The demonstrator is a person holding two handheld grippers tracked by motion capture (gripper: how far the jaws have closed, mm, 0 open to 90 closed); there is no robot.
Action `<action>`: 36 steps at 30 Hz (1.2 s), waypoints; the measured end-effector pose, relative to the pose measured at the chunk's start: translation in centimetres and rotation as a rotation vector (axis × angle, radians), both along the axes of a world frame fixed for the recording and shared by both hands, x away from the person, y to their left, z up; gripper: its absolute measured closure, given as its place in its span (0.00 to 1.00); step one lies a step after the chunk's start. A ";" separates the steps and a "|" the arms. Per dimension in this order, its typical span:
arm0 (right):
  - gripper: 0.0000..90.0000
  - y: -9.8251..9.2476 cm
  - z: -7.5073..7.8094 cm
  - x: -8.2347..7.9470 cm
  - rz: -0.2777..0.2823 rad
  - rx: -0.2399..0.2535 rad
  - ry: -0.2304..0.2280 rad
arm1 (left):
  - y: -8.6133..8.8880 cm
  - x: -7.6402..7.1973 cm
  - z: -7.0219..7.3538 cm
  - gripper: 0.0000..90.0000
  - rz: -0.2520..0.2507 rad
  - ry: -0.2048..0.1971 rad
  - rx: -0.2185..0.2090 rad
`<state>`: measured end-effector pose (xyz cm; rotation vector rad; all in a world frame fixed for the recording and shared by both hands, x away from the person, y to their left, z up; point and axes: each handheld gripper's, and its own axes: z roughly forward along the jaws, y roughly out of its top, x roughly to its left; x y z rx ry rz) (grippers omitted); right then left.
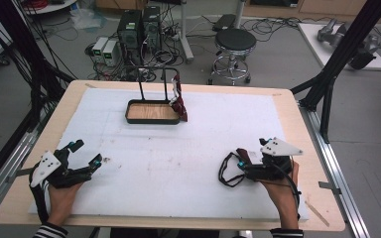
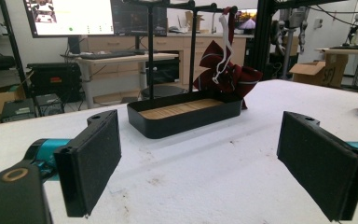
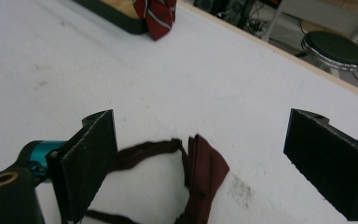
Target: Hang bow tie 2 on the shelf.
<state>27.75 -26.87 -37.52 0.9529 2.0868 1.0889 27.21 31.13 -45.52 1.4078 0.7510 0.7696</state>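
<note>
- The right gripper [image 3: 200, 163] has its jaws spread wide and empty, and a dark red bow tie [image 3: 205, 175] with its thin strap [image 3: 144, 148] lies on the table between them, nearer the left jaw in the right gripper view.
- The bow tie's folded body runs roughly along the gripper's line of sight. The strap loops off to the left, so I judge that closing here would catch the fabric across its narrow width.
- In the high view the right gripper [image 1: 243, 166] sits at the near right of the table, with the bow tie [image 1: 241, 154] and its strap loop [image 1: 226, 174] just at its tips. This hand is clearly the nearer one.
- The left gripper [image 1: 85, 154] rests at the near left, well apart from the bow tie, its jaws also wide and holding nothing.
- At the far middle stands a black tray [image 1: 151, 119] with a wooden floor and a rack [image 1: 154, 82], from which a second striped red tie [image 1: 179, 105] hangs at its right end.
- The surface is a white sheet [image 1: 178, 158], slightly smudged, on a wooden table [image 1: 297, 129].
- Beyond the table are a stool [image 1: 234, 42], computers and cables.
</note>
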 end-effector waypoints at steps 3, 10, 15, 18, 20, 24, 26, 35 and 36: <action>0.10 0.0 -0.5 -0.5 -0.015 -0.036 0.021 | 0.0 0.0 0.0 0.15 0.000 0.000 0.001; 0.10 0.2 -2.2 -1.6 -0.034 -0.100 0.054 | 0.0 0.0 0.0 0.15 0.000 0.000 0.001; 0.18 0.1 -3.2 -2.1 -0.039 -0.104 0.087 | 0.0 0.0 0.0 0.15 -0.001 0.001 0.002; 0.18 0.0 -3.7 -2.2 -0.054 -0.114 0.103 | 0.0 0.0 0.0 0.15 0.000 0.000 0.001; 0.18 -0.2 -4.1 -2.3 -0.063 -0.123 0.117 | 0.0 0.0 0.0 0.15 0.000 0.000 0.001; 0.19 -0.5 -4.7 -2.4 -0.071 -0.123 0.140 | 0.0 0.0 0.0 0.15 -0.001 0.000 0.001; 0.24 -0.7 -4.9 -2.3 -0.069 -0.121 0.151 | 0.0 0.0 0.0 0.15 -0.001 0.001 0.001; 0.39 -1.1 -5.5 -2.0 -0.076 -0.122 0.186 | 0.0 0.0 0.0 0.15 -0.001 0.000 0.001; 0.40 -1.1 -5.6 -2.0 -0.080 -0.119 0.190 | 0.0 0.0 0.0 0.15 -0.001 0.000 0.002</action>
